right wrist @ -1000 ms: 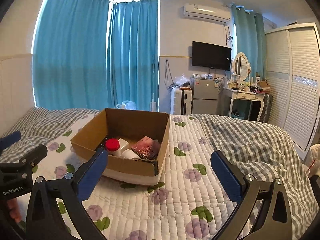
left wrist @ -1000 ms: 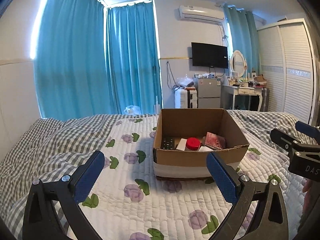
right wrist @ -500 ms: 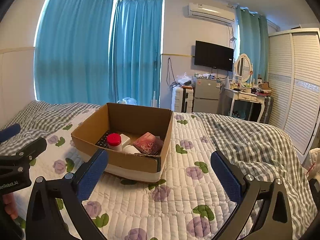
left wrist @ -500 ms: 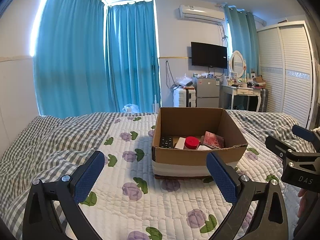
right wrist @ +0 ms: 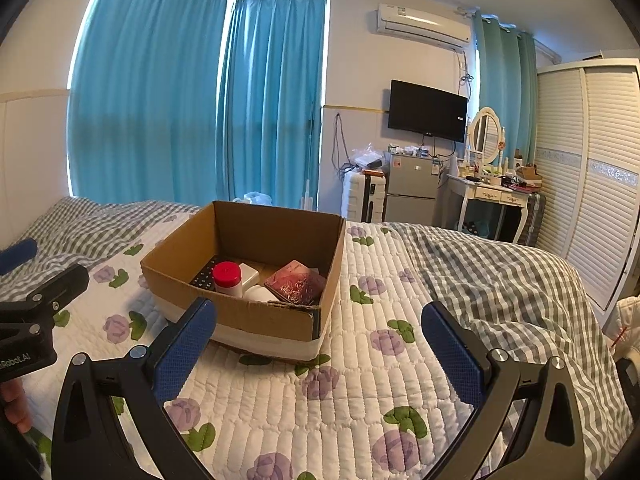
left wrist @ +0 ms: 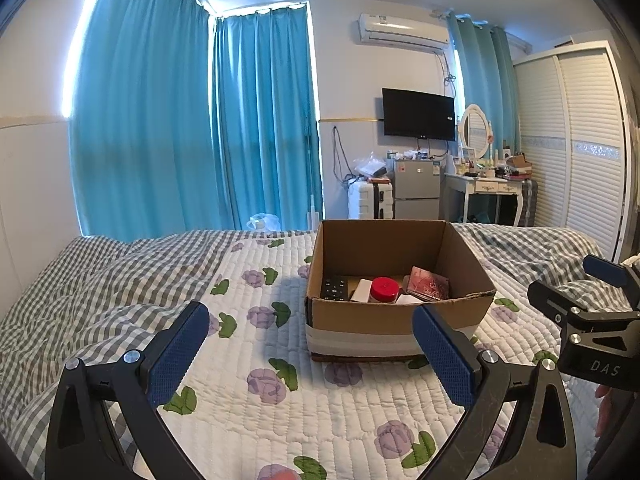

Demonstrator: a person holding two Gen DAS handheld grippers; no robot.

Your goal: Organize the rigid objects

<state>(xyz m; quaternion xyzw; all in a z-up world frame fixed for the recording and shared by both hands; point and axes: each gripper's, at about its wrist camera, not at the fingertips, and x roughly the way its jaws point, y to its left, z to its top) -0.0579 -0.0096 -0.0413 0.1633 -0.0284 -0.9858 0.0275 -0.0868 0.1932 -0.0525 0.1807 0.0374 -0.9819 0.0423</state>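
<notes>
Centrally, the cardboard box sits on the quilt, at 12 o'clock from the left gripper and 11 o'clock from the right gripper; both are spread wide, empty. Risk: soft bedding may tip the red-capped jar during reaching.

White letters "DAS" stand on the black body of the right gripper, seen at the right edge of the left wrist view. On the left gripper, at the left edge of the right wrist view, the partly cut-off print reads "Robot.AI".
</notes>
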